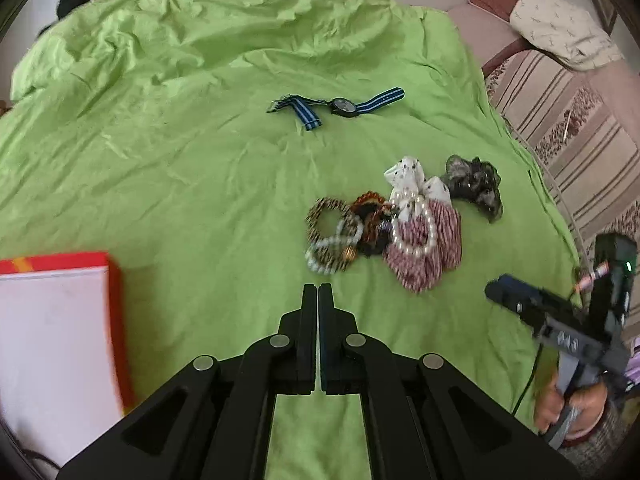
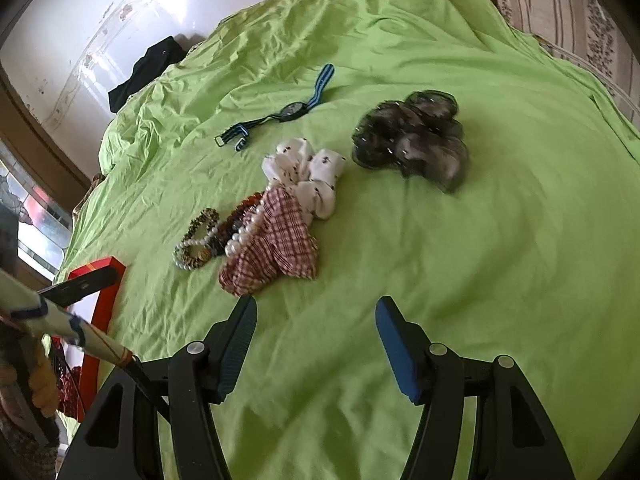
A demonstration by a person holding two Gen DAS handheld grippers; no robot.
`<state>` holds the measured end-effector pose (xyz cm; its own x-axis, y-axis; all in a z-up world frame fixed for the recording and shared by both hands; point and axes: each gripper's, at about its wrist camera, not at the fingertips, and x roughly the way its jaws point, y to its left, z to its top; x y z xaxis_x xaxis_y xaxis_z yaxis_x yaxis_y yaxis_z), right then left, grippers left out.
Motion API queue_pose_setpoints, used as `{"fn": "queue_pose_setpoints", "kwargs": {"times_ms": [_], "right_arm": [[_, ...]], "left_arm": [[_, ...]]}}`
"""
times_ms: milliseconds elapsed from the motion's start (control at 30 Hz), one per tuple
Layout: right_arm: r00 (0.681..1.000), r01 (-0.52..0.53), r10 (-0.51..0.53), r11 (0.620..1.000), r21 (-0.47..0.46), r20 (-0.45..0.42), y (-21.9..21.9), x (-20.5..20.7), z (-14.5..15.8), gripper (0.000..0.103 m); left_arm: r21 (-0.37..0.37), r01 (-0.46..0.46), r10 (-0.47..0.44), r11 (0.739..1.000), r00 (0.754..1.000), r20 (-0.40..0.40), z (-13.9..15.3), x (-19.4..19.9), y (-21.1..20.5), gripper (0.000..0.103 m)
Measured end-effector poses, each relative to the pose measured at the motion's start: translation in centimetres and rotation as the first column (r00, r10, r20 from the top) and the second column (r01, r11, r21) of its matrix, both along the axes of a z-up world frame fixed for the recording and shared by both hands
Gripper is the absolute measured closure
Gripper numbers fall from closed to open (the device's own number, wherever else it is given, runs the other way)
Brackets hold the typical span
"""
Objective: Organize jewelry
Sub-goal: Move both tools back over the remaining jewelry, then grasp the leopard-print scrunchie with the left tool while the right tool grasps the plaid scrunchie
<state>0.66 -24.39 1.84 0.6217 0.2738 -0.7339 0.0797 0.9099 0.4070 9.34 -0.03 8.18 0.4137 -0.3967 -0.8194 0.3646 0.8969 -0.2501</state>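
Note:
A heap of jewelry lies on a green sheet (image 1: 160,160): a pearl strand (image 1: 416,236) over a red checked scrunchie (image 1: 424,248), beaded bracelets (image 1: 332,236), a white dotted scrunchie (image 1: 412,178) and a dark sheer scrunchie (image 1: 476,186). A blue-striped watch (image 1: 344,106) lies farther back. My left gripper (image 1: 318,292) is shut and empty, just short of the bracelets. My right gripper (image 2: 316,308) is open and empty, just short of the checked scrunchie (image 2: 272,252). A red box (image 1: 60,332) with a white inside sits at the left.
A striped sofa (image 1: 580,140) with a cushion (image 1: 560,28) borders the sheet on the right. A black cloth (image 2: 148,72) lies at the sheet's far edge. The red box (image 2: 100,312) also shows in the right wrist view, low left.

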Motion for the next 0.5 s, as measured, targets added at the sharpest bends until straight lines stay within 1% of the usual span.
{"fn": "queue_pose_setpoints", "kwargs": {"times_ms": [67,100,133,200,300,367,400,433,500], "right_arm": [[1.0,-0.005,0.005,1.0,0.001,0.004,0.0,0.3,0.0,0.034],[1.0,-0.007,0.007,1.0,0.005,0.004,0.0,0.4,-0.1,0.032],[1.0,-0.011,0.011,1.0,0.014,0.006,-0.1,0.6,-0.2,0.032],[1.0,-0.02,0.02,0.999,0.026,0.013,-0.3,0.8,-0.2,0.032],[0.999,-0.044,0.044,0.999,0.021,0.032,-0.1,1.4,-0.2,0.031],[0.997,-0.058,0.057,0.998,0.01,0.044,0.3,2.2,-0.1,0.031],[0.997,-0.056,0.055,0.998,0.006,0.051,0.5,2.9,0.0,0.031],[0.997,-0.054,0.054,0.999,0.005,0.056,0.6,3.3,-0.1,0.031],[0.997,-0.052,0.052,0.999,0.012,0.059,0.9,4.6,-0.3,0.032]], "left_arm": [[-0.014,0.006,-0.006,1.0,1.0,-0.015,-0.7,1.9,-1.3,0.089],[-0.014,0.008,-0.009,1.0,1.0,-0.018,-1.0,3.2,-2.2,0.073],[-0.017,0.006,-0.006,1.0,1.0,-0.016,-1.3,3.9,-2.7,0.062],[-0.024,0.015,-0.015,1.0,1.0,-0.025,-2.0,5.8,-4.0,0.06],[0.003,0.056,-0.056,0.998,0.994,-0.093,-4.2,8.3,-5.9,0.06],[0.019,0.076,-0.073,0.997,0.989,-0.131,-5.3,9.0,-6.6,0.06],[0.013,0.083,-0.081,0.996,0.986,-0.145,-5.7,9.2,-6.8,0.072],[0.001,0.084,-0.083,0.996,0.984,-0.156,-5.9,9.2,-6.9,0.094],[-0.048,0.067,-0.074,0.997,0.981,-0.181,-5.9,9.2,-6.4,0.094]]}}
